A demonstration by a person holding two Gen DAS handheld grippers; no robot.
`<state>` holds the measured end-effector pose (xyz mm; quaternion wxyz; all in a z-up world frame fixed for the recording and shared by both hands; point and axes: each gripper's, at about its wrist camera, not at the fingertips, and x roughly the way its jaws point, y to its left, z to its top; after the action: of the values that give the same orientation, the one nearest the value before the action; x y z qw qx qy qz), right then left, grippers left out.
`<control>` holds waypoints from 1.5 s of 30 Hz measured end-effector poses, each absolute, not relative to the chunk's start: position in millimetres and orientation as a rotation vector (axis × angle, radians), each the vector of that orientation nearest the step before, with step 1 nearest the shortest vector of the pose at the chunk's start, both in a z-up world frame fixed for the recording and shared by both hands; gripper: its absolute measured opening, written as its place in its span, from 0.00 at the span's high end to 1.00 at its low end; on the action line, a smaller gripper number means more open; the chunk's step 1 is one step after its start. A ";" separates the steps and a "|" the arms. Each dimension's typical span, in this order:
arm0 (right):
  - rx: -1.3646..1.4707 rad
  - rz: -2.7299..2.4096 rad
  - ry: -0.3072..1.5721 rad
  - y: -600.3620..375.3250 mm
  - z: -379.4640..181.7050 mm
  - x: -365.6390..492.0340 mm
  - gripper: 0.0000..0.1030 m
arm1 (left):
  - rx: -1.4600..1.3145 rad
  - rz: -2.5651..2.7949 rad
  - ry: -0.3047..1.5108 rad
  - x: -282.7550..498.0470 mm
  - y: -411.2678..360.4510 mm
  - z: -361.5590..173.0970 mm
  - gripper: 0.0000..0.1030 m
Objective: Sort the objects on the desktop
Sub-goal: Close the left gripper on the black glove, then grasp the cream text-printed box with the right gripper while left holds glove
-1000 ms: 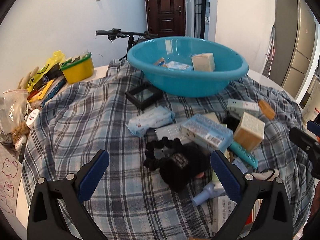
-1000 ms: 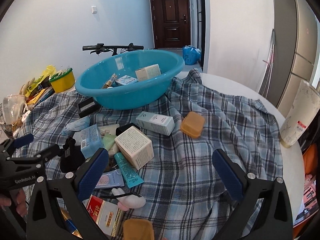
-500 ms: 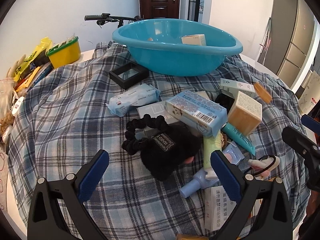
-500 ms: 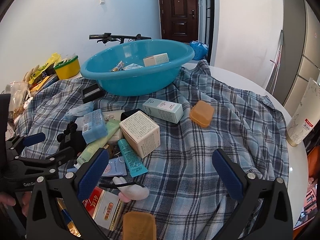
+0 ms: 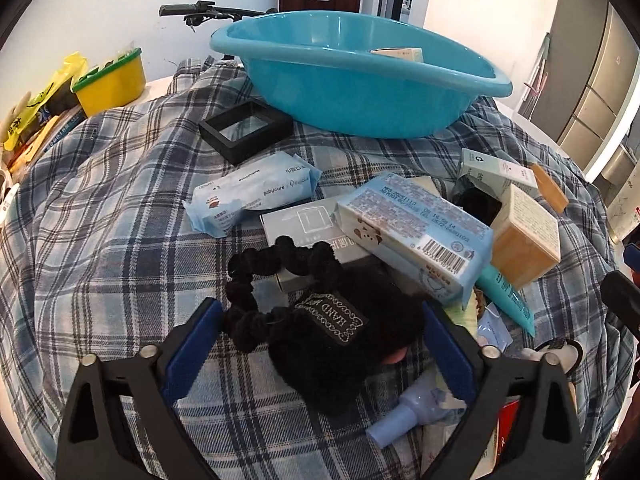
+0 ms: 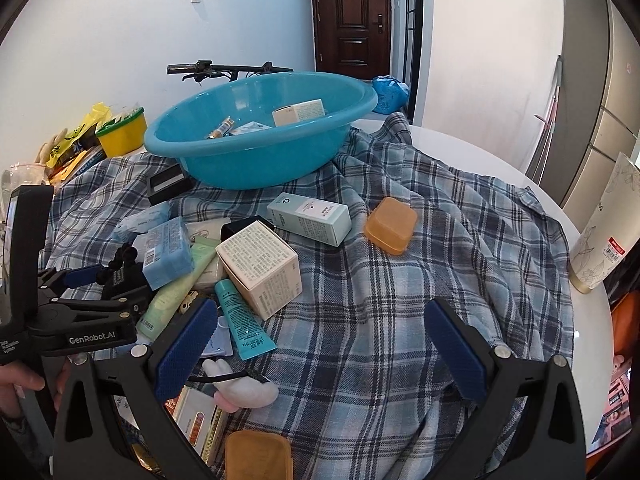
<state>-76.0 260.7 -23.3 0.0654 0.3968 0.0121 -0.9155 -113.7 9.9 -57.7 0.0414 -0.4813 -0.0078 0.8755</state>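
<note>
A blue basin (image 5: 360, 80) stands at the back of the plaid cloth (image 5: 100, 220) and holds a few small boxes; it also shows in the right wrist view (image 6: 260, 148). A pile of items lies in front of it. My left gripper (image 5: 316, 344) is open, its jaws on either side of a black fluffy scrunchie (image 5: 336, 332) with a "HAND" label. It shows from the side in the right wrist view (image 6: 100, 280). My right gripper (image 6: 320, 344) is open and empty above bare cloth, right of a beige box (image 6: 260, 268) and a teal tube (image 6: 244, 324).
Around the pile lie a light blue pack (image 5: 416, 236), a wipes pack (image 5: 252, 192), a black frame (image 5: 244, 128), a mint box (image 6: 308, 218) and an orange case (image 6: 390, 224). A yellow tub (image 5: 112, 84) stands back left. A tall white cup (image 6: 600, 232) stands at the right table edge.
My left gripper has moved forward and down, so the black scrunchie now lies between its open jaws. My right gripper has shifted only slightly and stays open.
</note>
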 end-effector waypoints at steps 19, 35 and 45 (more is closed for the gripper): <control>1.228 -2.737 0.075 249.3 -32.8 -83.6 0.00 | -1.404 2.772 -0.097 -90.6 -24.1 -26.6 0.42; 1.240 -2.564 0.229 220.9 -61.3 -136.8 0.17 | -1.403 2.754 -0.048 -91.8 -15.2 -27.6 0.41; 1.230 -2.505 0.149 216.0 -63.7 -133.5 0.56 | -1.423 2.741 -0.032 -92.6 -10.6 -32.5 0.40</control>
<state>-133.5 216.0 -63.7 0.1725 0.4335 0.0525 -0.8829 -92.6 -10.6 -32.5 0.0268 -0.4605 -0.0103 0.8872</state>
